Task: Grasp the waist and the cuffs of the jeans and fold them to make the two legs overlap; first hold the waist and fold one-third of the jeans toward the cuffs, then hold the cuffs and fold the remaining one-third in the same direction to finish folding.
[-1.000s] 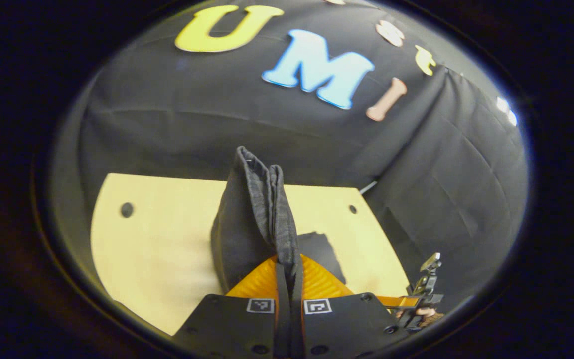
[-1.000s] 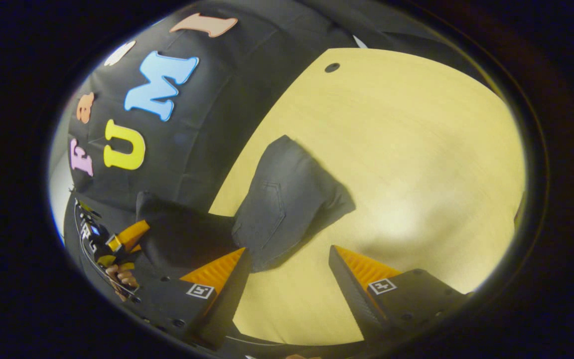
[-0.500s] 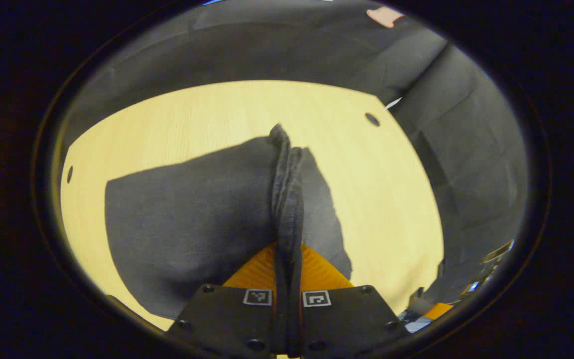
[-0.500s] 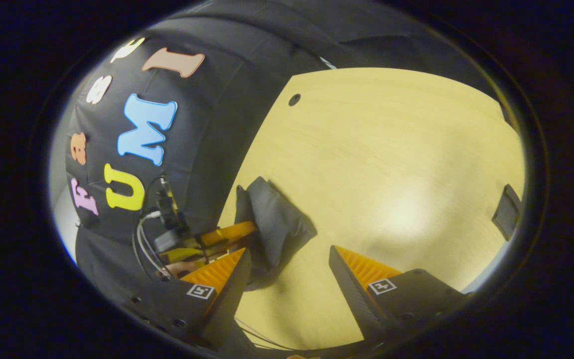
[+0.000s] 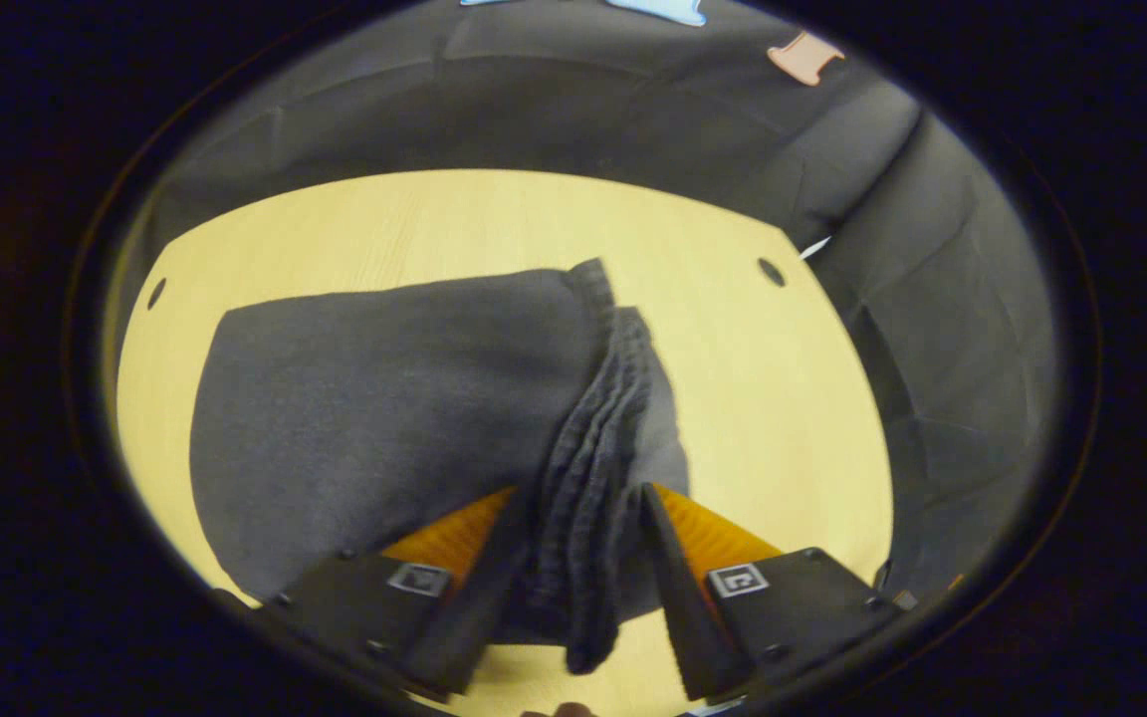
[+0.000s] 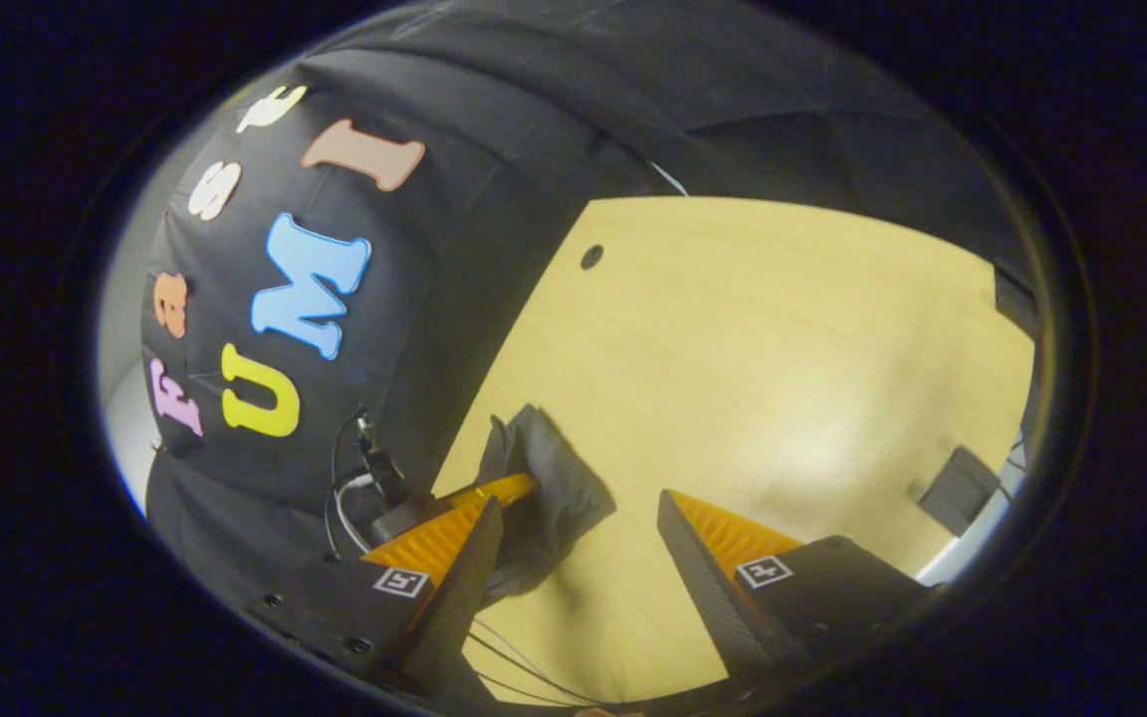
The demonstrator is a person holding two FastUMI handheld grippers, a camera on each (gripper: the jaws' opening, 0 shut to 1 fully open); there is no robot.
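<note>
Denim, dark grey and thick, so the jeans [image 5: 384, 418] should handle as a soft but fairly heavy cloth: they will sag and drape from any pinch, and I'd judge the stacked hems stiff enough to spring apart a little once let go. The safest hold looks to be on a seamed edge, where the layers bunch into a firm ridge, not on the loose flat cloth.

Taking the wooden table [image 5: 733, 398] as the landmark, the jeans lie on its top as a compact, layered bundle, spread flat toward the far side and rising into a ridge of several ribbed edges at the near side. That ridge stands between the fingers of the left gripper [image 5: 573, 518], whose jaws are parted around it with a gap at each side, so I'd say they grip nothing just now. In the right gripper view the bundle [image 6: 549, 488] sits close to the table's edge by the booth wall, small and folded, with the other gripper at it. The right gripper [image 6: 578, 528] hangs over bare table beside the bundle, its fingers wide apart and holding nothing.

The bundle looks folded over on itself more than once, though which edge is waist or cuff I cannot tell
</note>
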